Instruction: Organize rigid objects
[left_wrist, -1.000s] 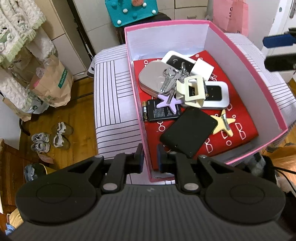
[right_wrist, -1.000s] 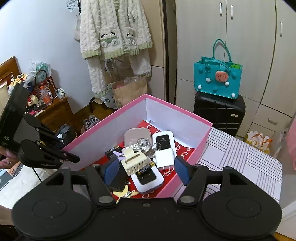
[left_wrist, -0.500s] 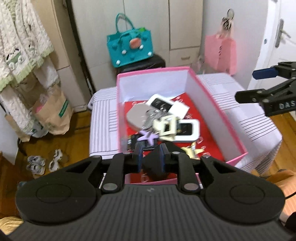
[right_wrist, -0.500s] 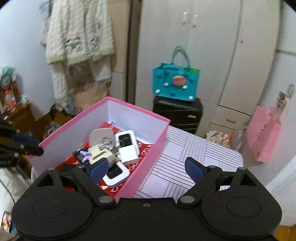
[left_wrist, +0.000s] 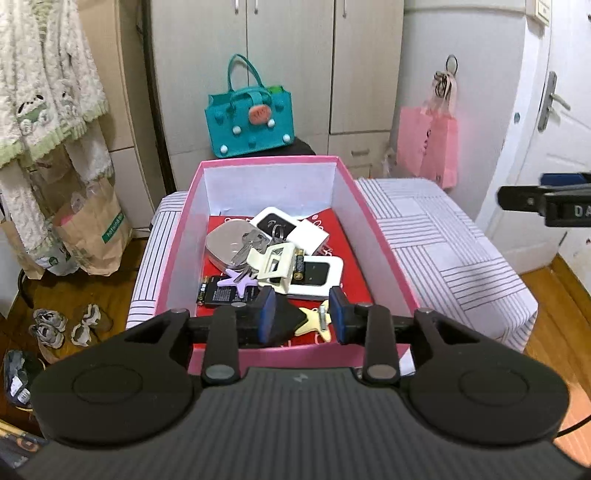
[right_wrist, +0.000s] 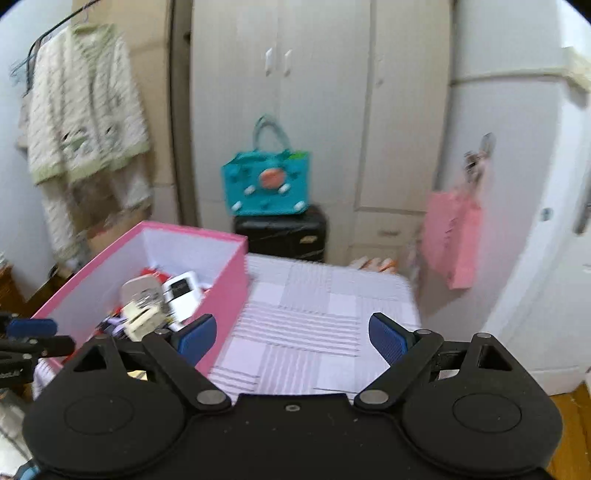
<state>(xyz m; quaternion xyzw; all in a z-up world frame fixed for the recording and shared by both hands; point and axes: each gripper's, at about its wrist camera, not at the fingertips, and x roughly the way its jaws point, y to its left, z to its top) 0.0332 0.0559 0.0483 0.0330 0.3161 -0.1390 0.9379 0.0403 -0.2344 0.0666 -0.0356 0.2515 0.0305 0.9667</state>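
Observation:
A pink box (left_wrist: 177, 258) stands on a striped cloth and holds a heap of small items. Among them are a silver case (left_wrist: 225, 243), keys (left_wrist: 251, 242), a cream claw clip (left_wrist: 275, 264), two white devices (left_wrist: 284, 229), a purple star (left_wrist: 240, 282) and a yellow star clip (left_wrist: 314, 321). My left gripper (left_wrist: 301, 315) hangs over the box's near end. Its jaws are opening and no pad touches anything. My right gripper (right_wrist: 291, 334) stands wide open over the striped cloth (right_wrist: 314, 317), to the right of the box (right_wrist: 229, 273), with nothing between its fingers.
Behind the table a teal bag (left_wrist: 251, 122) sits on a black suitcase (right_wrist: 280, 232) against the wardrobe. A pink bag (left_wrist: 428, 144) hangs by the door at the right. A paper bag (left_wrist: 96, 229) and shoes (left_wrist: 48, 325) lie on the floor at the left.
My left gripper drew back from the box and tilted up, and its shut jaws parted. My right gripper swung right, away from the box and over the cloth, and its jaws widened.

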